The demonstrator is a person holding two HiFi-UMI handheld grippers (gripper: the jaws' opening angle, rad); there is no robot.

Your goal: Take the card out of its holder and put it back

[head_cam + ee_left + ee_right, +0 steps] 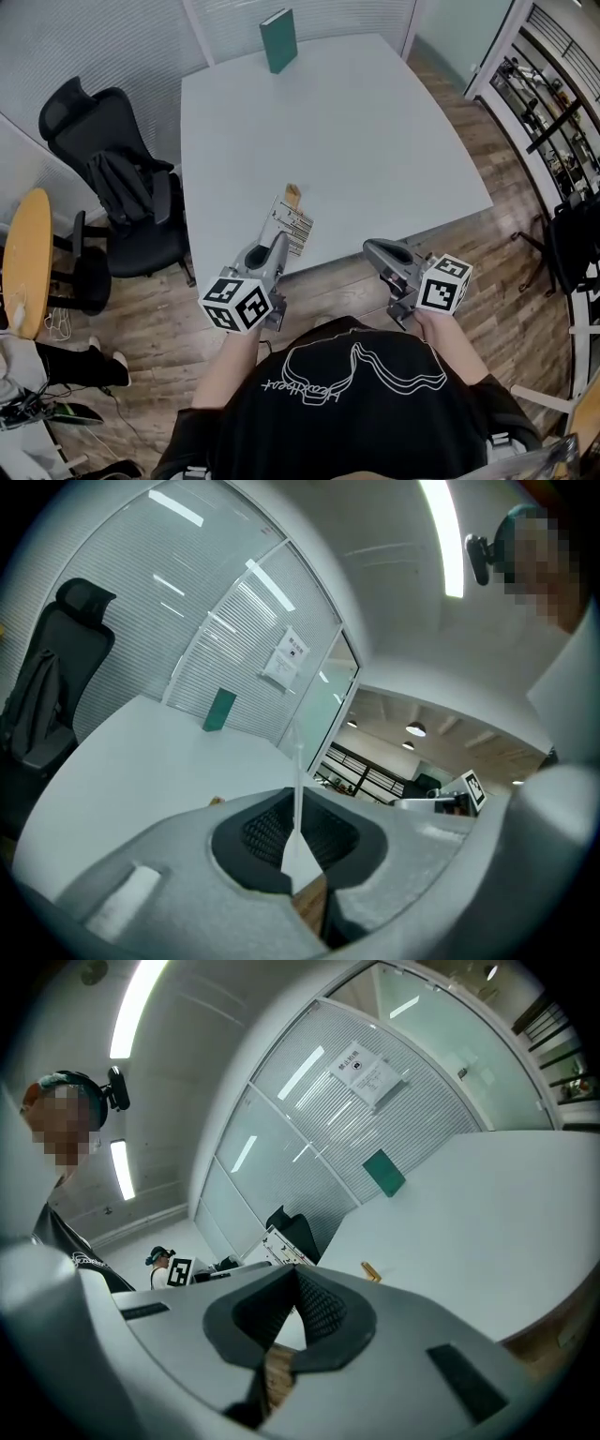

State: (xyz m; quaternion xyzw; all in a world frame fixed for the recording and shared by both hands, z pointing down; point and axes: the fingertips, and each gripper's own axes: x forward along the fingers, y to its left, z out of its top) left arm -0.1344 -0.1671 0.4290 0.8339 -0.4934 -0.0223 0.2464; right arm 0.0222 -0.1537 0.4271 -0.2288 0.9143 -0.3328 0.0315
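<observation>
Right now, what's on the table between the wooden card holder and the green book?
Nothing; in the head view, the white tabletop is bare between the wooden card holder and the green book.

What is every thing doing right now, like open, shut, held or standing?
White barcode card: out of its holder, gripped.
Left gripper: shut on the card.
Right gripper: shut, empty.
Small wooden card holder: empty, on the grey table.
Green book: standing upright.
</observation>
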